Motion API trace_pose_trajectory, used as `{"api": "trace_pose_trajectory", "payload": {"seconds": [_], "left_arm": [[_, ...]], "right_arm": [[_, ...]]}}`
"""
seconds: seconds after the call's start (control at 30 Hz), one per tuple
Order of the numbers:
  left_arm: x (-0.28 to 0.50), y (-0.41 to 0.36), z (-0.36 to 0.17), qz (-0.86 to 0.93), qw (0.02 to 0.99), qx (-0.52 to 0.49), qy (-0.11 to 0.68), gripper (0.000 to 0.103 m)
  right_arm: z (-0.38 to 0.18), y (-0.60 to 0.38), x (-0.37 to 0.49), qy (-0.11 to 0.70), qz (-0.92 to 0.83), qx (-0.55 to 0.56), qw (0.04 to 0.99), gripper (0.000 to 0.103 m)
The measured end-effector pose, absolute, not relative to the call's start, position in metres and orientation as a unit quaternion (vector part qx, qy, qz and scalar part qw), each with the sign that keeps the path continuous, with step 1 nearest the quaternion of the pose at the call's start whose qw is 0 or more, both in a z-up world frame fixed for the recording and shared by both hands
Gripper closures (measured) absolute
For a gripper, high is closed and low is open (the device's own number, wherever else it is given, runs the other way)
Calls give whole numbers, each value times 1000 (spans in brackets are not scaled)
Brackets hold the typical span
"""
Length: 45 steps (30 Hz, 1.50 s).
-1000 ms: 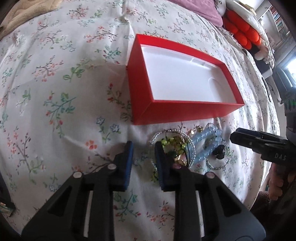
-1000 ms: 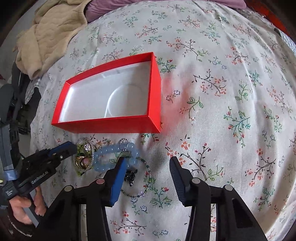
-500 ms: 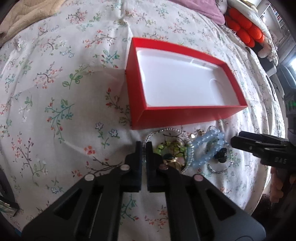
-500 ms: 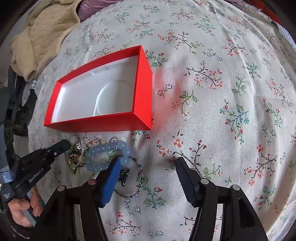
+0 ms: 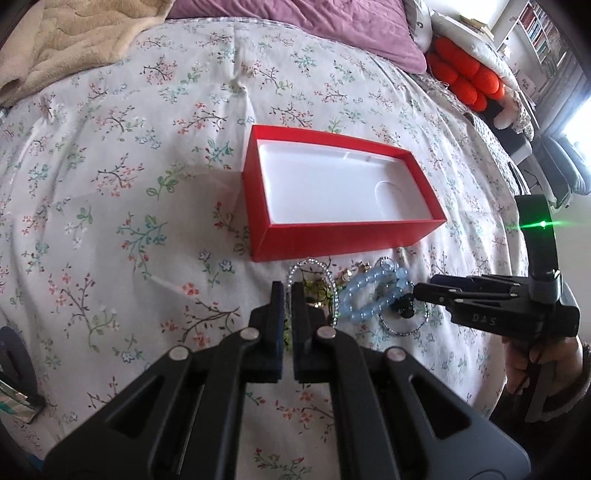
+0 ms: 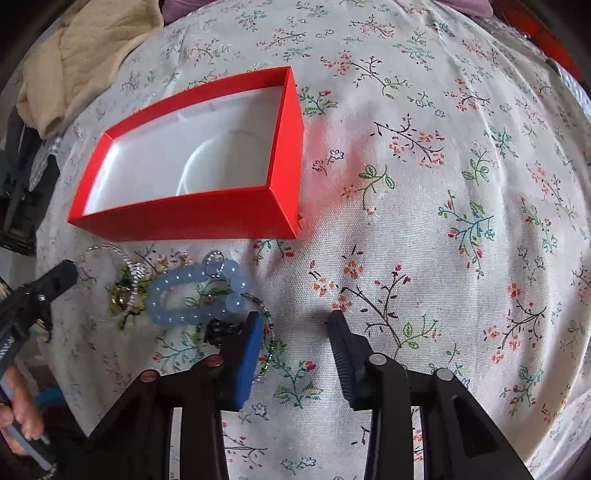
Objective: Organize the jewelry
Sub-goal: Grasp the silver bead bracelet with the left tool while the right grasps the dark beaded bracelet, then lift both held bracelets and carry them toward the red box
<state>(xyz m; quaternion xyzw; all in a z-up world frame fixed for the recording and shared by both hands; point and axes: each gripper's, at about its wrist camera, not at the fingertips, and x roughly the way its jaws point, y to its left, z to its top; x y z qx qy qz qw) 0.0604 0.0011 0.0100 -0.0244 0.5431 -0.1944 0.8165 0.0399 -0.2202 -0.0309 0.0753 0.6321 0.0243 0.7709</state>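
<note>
An open red box (image 5: 343, 236) with a white inside lies on the flowered bedspread; it also shows in the right wrist view (image 6: 184, 218). In front of it lies a heap of jewelry: a silver bead chain (image 5: 314, 269), a green and gold piece (image 6: 123, 295), a pale blue bead bracelet (image 5: 373, 295) (image 6: 195, 291) and a dark bead ring (image 5: 406, 321). My left gripper (image 5: 287, 291) is shut just left of the heap, and I cannot tell if it grips anything. My right gripper (image 6: 295, 325) is open, its left finger beside the bracelet.
A beige blanket (image 5: 66, 44) lies at the far left and a purple pillow (image 5: 314, 26) at the back. Orange cushions (image 5: 469, 81) sit at the far right. The bedspread (image 6: 443, 184) stretches right of the box.
My left gripper went from open to shut beside the heap and has drawn back a little. My right gripper stays open and has shifted slightly right.
</note>
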Motion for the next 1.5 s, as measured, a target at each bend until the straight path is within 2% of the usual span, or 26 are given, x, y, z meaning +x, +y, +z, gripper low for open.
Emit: {"api": "trace_pose_trajectory", "payload": {"seconds": [0.17,0.27,0.33,0.4,0.8,0.9,1.07,1.1,1.13,1.17,1.2,1.37,1.43,1.5], "left_arm": [[58,3,8,-191,817,-22,543,99],[57,4,7,-190,818,-19,542,99],[55,3,9,-189,820,-19,541,99],[54,3,11,-190,821,-20,538,99],[43,4,31,-201,832,-31,516,99],[42,6,35,-200,834,-40,513,99],[37,4,44,-208,836,-50,506,99],[36,4,45,-209,837,-49,504,99],[35,4,47,-211,837,-49,502,99],[35,5,48,-211,838,-49,501,99],[35,5,47,-210,837,-50,502,99],[36,9,44,-208,834,-58,508,99],[34,10,43,-208,834,-56,508,99],[33,10,41,-210,833,-53,509,99]], "right_arm": [[-34,-208,38,627,16,34,778,71],[-35,-195,34,620,10,-12,784,77],[-36,-189,32,617,11,-24,787,93],[-35,-187,30,617,20,-14,787,98],[10,-181,19,579,67,32,812,100],[11,-188,17,583,57,33,810,97],[1,-191,10,597,49,33,800,83],[0,-191,9,598,52,33,799,72],[-1,-191,6,599,55,34,798,50],[-2,-191,5,597,55,37,799,39],[-1,-190,4,593,55,39,802,34],[-11,-193,13,609,51,71,789,39],[-17,-195,11,617,42,74,783,55],[-22,-195,9,625,40,73,776,60]]}}
